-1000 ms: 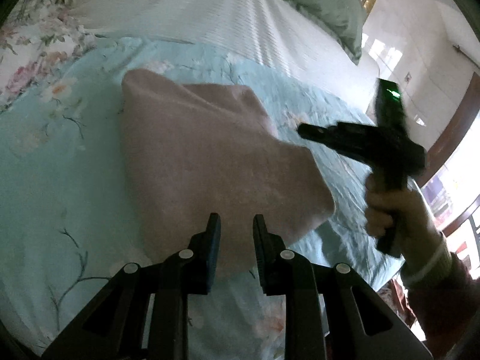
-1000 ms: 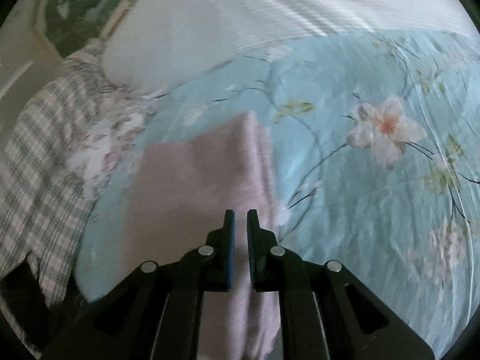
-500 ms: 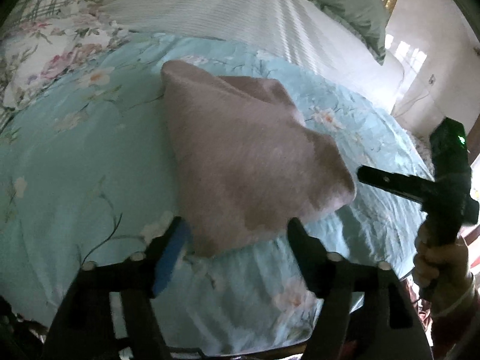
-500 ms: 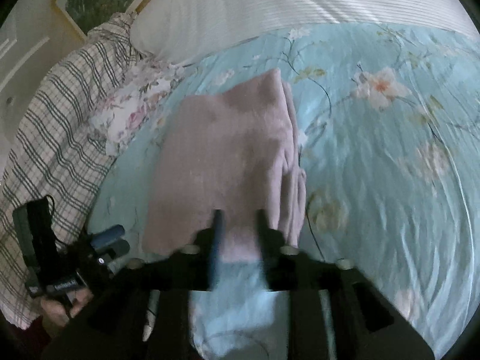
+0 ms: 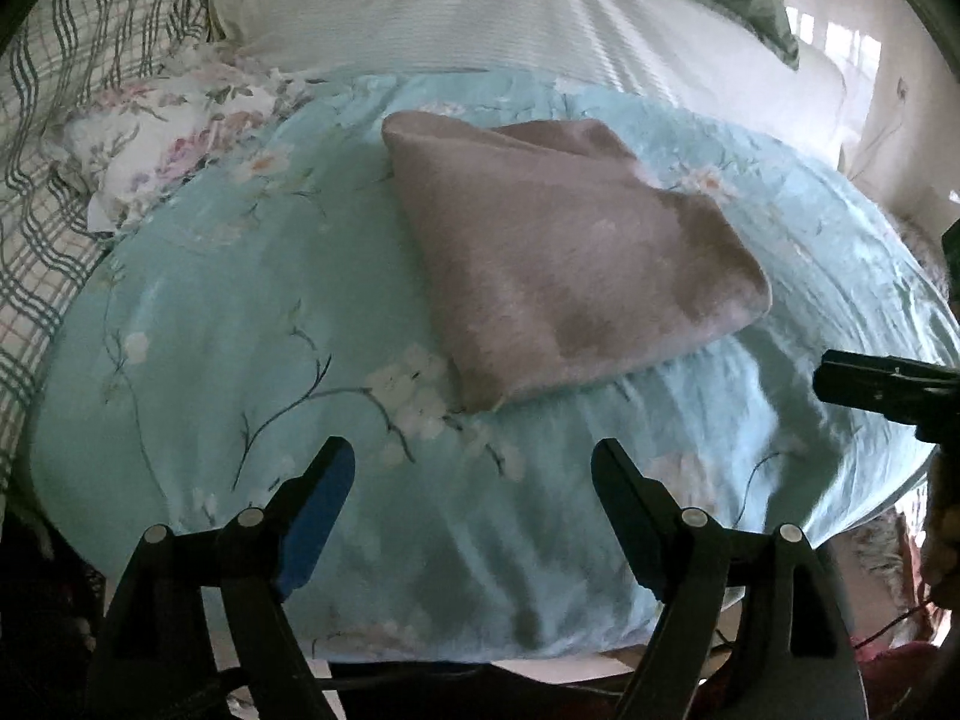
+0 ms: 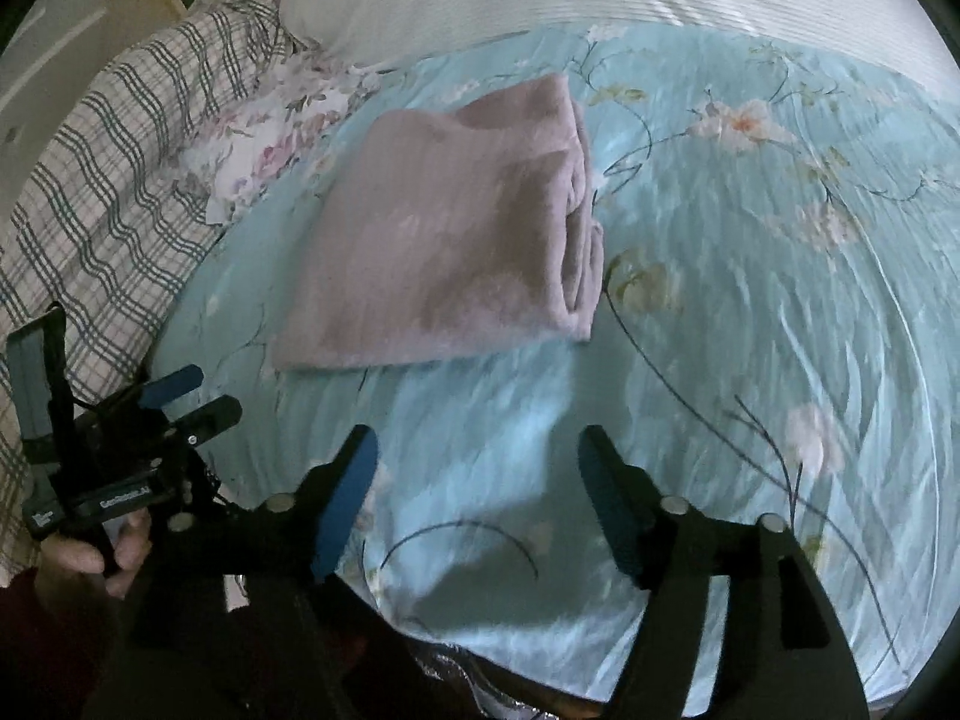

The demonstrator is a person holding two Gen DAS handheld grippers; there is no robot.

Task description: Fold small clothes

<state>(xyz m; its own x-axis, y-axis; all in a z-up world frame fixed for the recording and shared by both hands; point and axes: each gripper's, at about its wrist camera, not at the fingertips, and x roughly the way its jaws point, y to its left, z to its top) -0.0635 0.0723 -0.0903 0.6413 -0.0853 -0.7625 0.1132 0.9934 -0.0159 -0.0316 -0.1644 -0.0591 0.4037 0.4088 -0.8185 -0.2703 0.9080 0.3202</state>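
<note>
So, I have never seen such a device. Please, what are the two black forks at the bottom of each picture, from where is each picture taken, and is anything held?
No robot arm is here. A person holds a handheld claw in each hand, and each claw carries a wide-angle camera looking forward along its two fingers. The black forks are those fingers.

One picture comes from the left claw; the right claw shows at its right edge. The other comes from the right claw; at its lower left you see the left claw and the hand gripping it.

On the light blue flowered bedcover lies a folded pinkish cloth. Behind are a white pillow and a checked fabric.

Nothing is held: both claws are opening, with only bedcover between the fingers, apart from the cloth.
</note>
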